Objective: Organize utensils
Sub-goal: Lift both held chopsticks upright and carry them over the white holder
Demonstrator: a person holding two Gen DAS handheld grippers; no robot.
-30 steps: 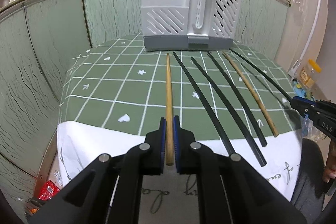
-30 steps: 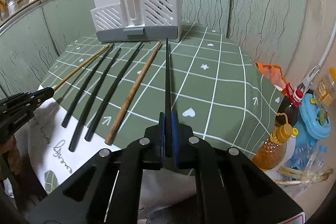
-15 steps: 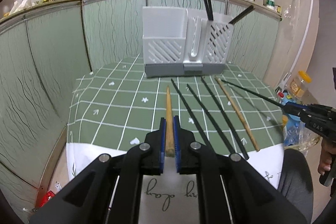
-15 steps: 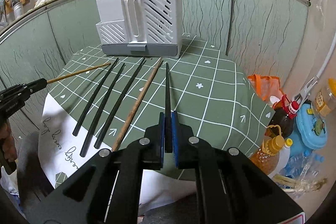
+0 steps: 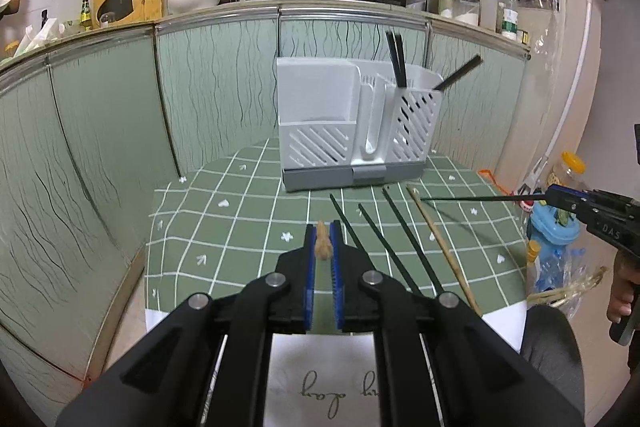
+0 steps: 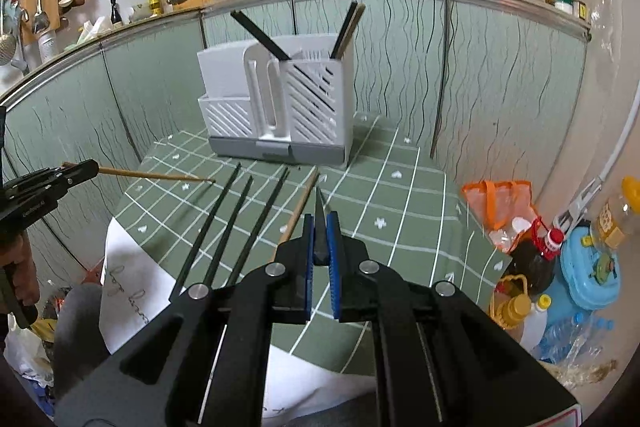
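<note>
My left gripper (image 5: 322, 227) is shut on a wooden chopstick (image 5: 322, 246), which I see end-on, lifted above the green checked tablecloth (image 5: 248, 223). My right gripper (image 6: 319, 217) is shut on a black chopstick (image 6: 319, 227), also off the table. Each gripper shows in the other view: the right gripper (image 5: 560, 197) holds its black chopstick (image 5: 472, 199) level, and the left gripper (image 6: 86, 169) holds the wooden one (image 6: 160, 175). Three black chopsticks (image 6: 236, 223) and a wooden chopstick (image 6: 298, 211) lie on the cloth. The white slatted utensil holder (image 5: 352, 131) stands at the back, with black chopsticks in its right compartment.
Green panelled walls (image 5: 100, 147) close in the table at the back and left. Oil bottles (image 6: 536, 255), an orange bag (image 6: 500, 203) and a blue container (image 6: 588, 275) sit on the floor to the right. A white printed cloth (image 5: 340, 379) hangs over the near edge.
Both grippers have risen, lifting their chopsticks off the cloth. The table and holder now look lower and farther away. The other chopsticks on the cloth have not moved.
</note>
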